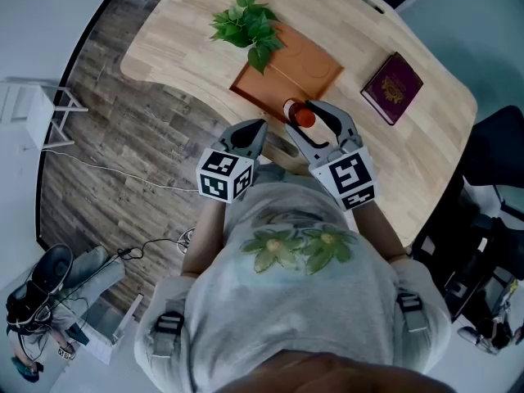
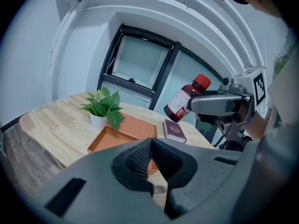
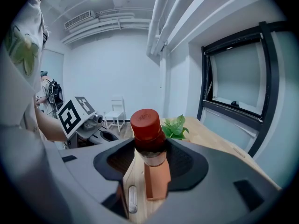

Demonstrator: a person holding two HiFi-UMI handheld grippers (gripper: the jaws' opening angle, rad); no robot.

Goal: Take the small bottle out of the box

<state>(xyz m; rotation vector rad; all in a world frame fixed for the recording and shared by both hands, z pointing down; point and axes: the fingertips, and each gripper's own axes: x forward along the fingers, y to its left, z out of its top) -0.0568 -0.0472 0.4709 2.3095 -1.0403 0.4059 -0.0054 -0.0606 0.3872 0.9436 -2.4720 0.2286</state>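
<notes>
Small bottle (image 2: 183,100) hangs in the air, pinched just under its red cap by the right gripper (image 3: 148,157). It is raised clear above the near end of the box (image 1: 309,65), its long axis tilted with the cap uppermost. It is a round bottle with dark brown sides, a white label and a smooth ribless cap, and it looks rigid and light.

At the left, the left gripper (image 2: 150,158) hovers off the table's (image 1: 184,51) near edge. Its ribbed black pads are pressed together on nothing. Beyond it, toward the far left of the pale wood-grain table, a leafy green plant (image 1: 246,23) in a small white pot stands at the far end of the box. The box is shallow, open-topped and orange-brown, with low straight walls and a flat bare floor. Right of the box, well apart from it, a maroon book (image 1: 392,87) lies flat near the table's right edge.

Since the bottle already sits in the right gripper, that hand is the one to finish. The bare wood between box and book, to the bottle's right, looks like the likeliest place to set it down. The tilt would need straightening first so the base meets the wood flat.
</notes>
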